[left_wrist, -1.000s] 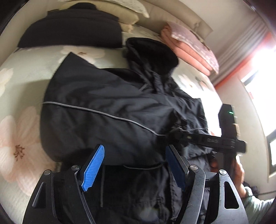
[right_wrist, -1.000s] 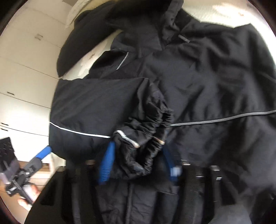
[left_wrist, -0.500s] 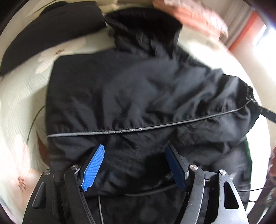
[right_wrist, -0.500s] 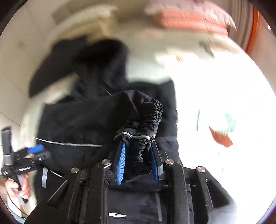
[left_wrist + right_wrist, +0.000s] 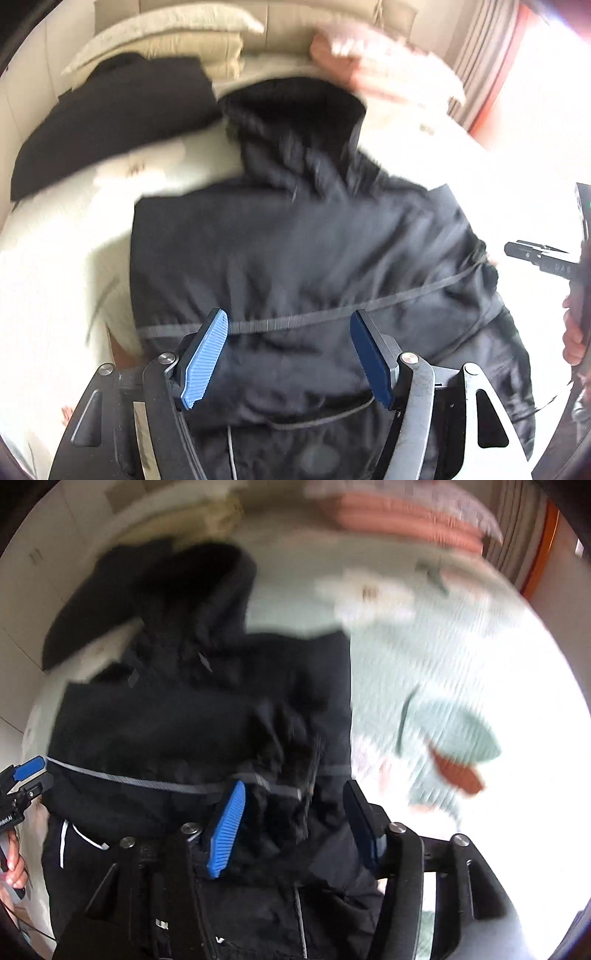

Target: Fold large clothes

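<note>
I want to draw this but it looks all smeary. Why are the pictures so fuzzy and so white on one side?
Left wrist view: motion smears the black jacket and pink blankets; window light whitens the right edge. Right wrist view: the floral bedspread is streaked and washed out by glare. Both views: the fisheye lens bends everything round.

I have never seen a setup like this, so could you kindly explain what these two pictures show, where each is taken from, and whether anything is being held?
No robot here: a person carries a two-finger gripper in each hand, each with a fisheye camera looking along its blue-padded fingers. One picture comes from the left gripper, the other from the right gripper. Both look down on a black jacket spread on a flowered bedspread, with a folded pink blanket beyond. The left jaws stand apart, gripping nothing. The right jaws are opening, with the jacket's bunched sleeve cuff loose between them.
</note>
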A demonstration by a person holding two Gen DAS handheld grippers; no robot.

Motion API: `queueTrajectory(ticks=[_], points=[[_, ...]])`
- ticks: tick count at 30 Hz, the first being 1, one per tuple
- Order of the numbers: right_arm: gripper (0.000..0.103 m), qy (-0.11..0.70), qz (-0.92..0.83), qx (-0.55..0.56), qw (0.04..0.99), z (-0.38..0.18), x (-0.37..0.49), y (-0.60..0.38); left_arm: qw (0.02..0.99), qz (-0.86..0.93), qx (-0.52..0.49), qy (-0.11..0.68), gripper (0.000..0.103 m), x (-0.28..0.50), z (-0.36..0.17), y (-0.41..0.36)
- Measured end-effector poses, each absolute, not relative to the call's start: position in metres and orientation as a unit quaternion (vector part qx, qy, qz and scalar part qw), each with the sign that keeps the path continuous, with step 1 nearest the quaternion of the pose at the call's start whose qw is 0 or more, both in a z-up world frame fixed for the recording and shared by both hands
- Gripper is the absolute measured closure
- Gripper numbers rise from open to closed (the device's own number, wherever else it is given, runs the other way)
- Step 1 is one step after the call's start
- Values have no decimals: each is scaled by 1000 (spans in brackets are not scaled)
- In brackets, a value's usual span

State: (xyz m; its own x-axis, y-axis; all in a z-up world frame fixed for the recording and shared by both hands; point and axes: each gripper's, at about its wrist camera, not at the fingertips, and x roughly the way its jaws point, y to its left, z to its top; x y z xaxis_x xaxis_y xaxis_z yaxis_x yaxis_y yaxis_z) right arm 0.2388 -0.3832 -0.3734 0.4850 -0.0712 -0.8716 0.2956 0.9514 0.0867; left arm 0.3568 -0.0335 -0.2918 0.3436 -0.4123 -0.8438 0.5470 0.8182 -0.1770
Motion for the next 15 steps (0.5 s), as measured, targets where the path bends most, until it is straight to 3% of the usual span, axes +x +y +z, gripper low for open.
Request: queueTrajectory(ticks=[3, 6, 8, 10, 15], points=[[42, 500, -84, 91, 857, -370, 272, -365, 819, -279, 69, 497, 32, 386, -293, -44], [43, 531, -72, 68, 841, -406, 309, -348, 808, -257, 68, 527, 32, 413, -327, -56], [46, 562, -80, 64, 821, -439, 327, -348, 802, -234, 70, 545, 32, 426, -351, -56], [55, 596, -83, 72, 796, -473, 333, -358, 794, -226, 72, 560, 32, 433, -376, -51], [55, 595, -96, 44, 797, -475, 336, -351, 804, -201, 123, 546, 30, 430, -389, -67]])
